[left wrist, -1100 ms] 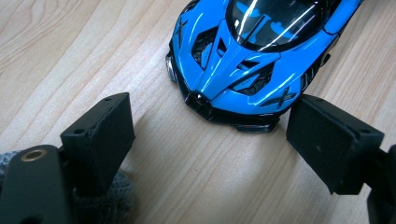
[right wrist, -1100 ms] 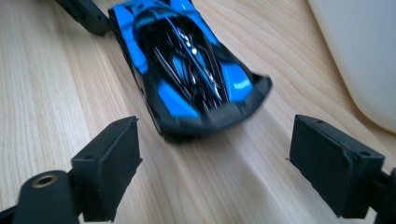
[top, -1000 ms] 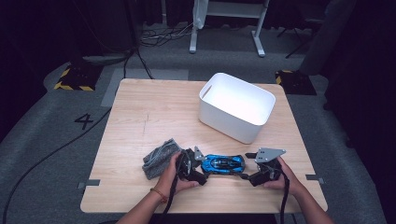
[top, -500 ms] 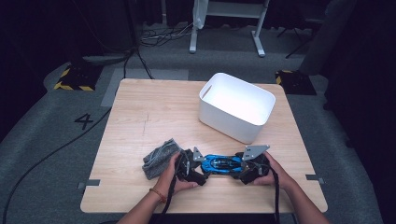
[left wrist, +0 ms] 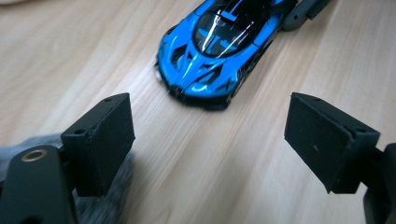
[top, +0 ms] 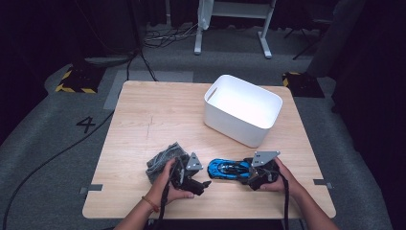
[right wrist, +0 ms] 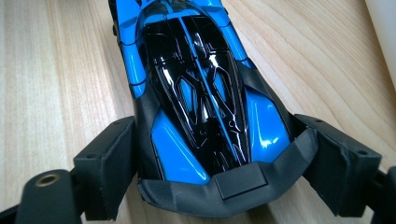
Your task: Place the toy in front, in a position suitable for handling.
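On the wooden worktop, a grey cloth lies left of the blue toy car. The left hand-held gripper lies low, jaws spread wide, pointing at the car's nose without touching it. At the car's tail, the right hand-held gripper clamps both rear flanks. A white bin stands beyond the car.

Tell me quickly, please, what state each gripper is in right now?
Left gripper: open, holding nothing, pointed at the nose of the blue toy car.
Right gripper: jaws around the car's rear; a firm grip cannot be told.
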Motion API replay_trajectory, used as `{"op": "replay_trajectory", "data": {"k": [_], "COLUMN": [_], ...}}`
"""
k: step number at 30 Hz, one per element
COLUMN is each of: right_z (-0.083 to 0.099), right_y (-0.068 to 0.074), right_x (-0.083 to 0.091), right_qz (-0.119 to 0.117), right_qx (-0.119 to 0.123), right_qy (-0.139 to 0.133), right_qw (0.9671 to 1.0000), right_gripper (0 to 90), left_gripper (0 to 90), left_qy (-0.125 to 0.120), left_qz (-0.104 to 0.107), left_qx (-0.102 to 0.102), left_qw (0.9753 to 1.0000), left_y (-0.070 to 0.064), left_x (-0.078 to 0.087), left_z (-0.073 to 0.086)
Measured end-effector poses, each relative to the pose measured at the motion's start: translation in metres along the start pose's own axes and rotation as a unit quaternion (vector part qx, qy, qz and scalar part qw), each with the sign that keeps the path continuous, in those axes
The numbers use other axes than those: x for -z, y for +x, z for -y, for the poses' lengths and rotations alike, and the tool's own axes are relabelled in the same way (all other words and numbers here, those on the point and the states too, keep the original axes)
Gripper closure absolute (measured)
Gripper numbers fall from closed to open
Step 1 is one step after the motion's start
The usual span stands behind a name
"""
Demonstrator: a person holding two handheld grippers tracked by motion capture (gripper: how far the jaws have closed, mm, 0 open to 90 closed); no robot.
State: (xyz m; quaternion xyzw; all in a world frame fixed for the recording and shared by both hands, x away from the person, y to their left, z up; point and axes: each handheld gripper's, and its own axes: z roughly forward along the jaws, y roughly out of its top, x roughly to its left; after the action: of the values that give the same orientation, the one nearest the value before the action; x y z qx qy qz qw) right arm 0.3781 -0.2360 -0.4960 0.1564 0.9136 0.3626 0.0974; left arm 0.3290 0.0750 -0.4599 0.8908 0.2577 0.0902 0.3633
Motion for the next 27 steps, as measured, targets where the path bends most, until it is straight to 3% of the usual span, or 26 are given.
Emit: {"op": "replay_trajectory", "data": {"k": [2,3,4,8,10,11,13,16,18,19,20,22,27], "right_z": [0.002,0.002,0.003,0.005,0.009,0.010,0.012,0.015,0.016,0.016,0.017,0.017,0.019], "right_y": [0.001,0.001,0.003,0.006,0.009,0.009,0.010,0.012,0.014,0.014,0.015,0.016,0.021], "right_x": [0.002,0.002,0.004,0.006,0.010,0.011,0.013,0.015,0.016,0.016,0.017,0.018,0.022], "right_qz": [0.001,0.001,0.004,0.011,0.016,0.017,0.018,0.023,0.024,0.024,0.025,0.026,0.031], "right_qx": [-0.007,-0.007,-0.005,-0.005,-0.010,-0.010,-0.015,-0.018,-0.021,-0.021,-0.022,-0.022,-0.021], "right_qy": [-0.002,-0.002,0.003,0.009,0.007,0.007,0.004,0.004,0.002,0.002,0.001,0.003,0.007], "right_qw": [1.0000,1.0000,1.0000,0.9999,0.9998,0.9998,0.9997,0.9996,0.9995,0.9995,0.9995,0.9994,0.9993], "right_gripper": [18.2,18.2,18.2,18.4,19.0,19.0,20.9,21.2,21.3,21.3,21.4,22.0,23.4], "left_gripper": [16.1,16.1,16.0,15.7,15.5,15.6,15.5,15.5,15.5,15.5,15.5,15.8,16.6], "left_qy": [-0.016,-0.016,-0.023,-0.032,-0.040,-0.040,-0.052,-0.062,-0.066,-0.066,-0.068,-0.058,-0.033], "left_qz": [-0.013,-0.013,-0.032,-0.052,-0.085,-0.085,-0.099,-0.090,-0.094,-0.094,-0.081,-0.077,-0.074], "left_qx": [0.007,0.007,0.012,0.027,0.045,0.045,0.067,0.087,0.104,0.104,0.126,0.139,0.139], "left_qw": [0.9998,0.9998,0.9992,0.9978,0.9946,0.9946,0.9915,0.9902,0.9879,0.9879,0.9863,0.9856,0.9870], "left_y": [0.002,0.002,0.004,0.010,0.018,0.018,0.027,0.040,0.052,0.052,0.061,0.069,0.078], "left_x": [0.023,0.023,0.037,0.055,0.072,0.072,0.090,0.102,0.104,0.104,0.100,0.092,0.071], "left_z": [0.008,0.008,0.015,0.027,0.040,0.040,0.053,0.067,0.075,0.075,0.081,0.084,0.080]}}
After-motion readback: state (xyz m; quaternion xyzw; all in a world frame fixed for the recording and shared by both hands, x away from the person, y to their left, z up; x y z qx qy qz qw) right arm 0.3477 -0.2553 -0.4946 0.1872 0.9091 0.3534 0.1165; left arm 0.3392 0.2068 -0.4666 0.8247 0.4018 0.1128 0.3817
